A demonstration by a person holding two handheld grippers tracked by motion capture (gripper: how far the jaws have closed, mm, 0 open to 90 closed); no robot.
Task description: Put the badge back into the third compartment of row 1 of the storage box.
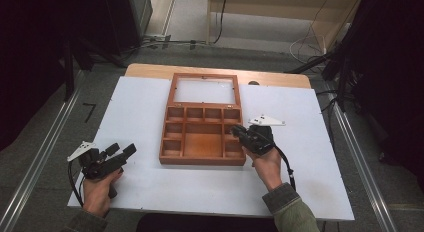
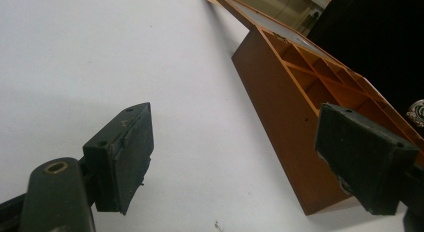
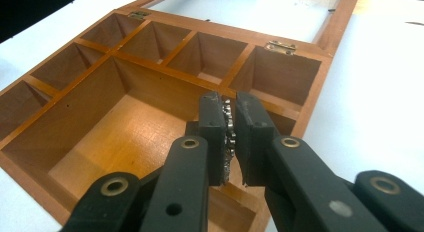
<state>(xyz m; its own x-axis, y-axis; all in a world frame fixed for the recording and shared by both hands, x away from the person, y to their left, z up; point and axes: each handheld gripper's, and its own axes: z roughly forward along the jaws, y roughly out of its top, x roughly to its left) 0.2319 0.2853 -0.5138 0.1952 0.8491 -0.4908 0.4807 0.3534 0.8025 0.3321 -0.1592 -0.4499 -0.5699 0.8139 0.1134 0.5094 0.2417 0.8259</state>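
Your left gripper (image 1: 125, 153) rests low over the white tabletop (image 1: 135, 107) at the near left, well apart from the box, and its jaws stand wide apart with nothing between them; in the left gripper view you look past the black pads (image 2: 125, 154) at bare table and the box's near-left corner. At the middle of the table sits the open brown wooden organiser box (image 1: 202, 162), its glass-paned lid (image 1: 204, 89) laid back flat on the far side, its inside split into small compartments around one large central one. Your right gripper (image 1: 239, 132) hovers over the right edge of that box, above the small compartments on its right side. Its jaws are clamped on a small silvery beaded metal piece (image 3: 229, 137), seen edge-on between the pads in the right gripper view; what exactly the piece is cannot be told.
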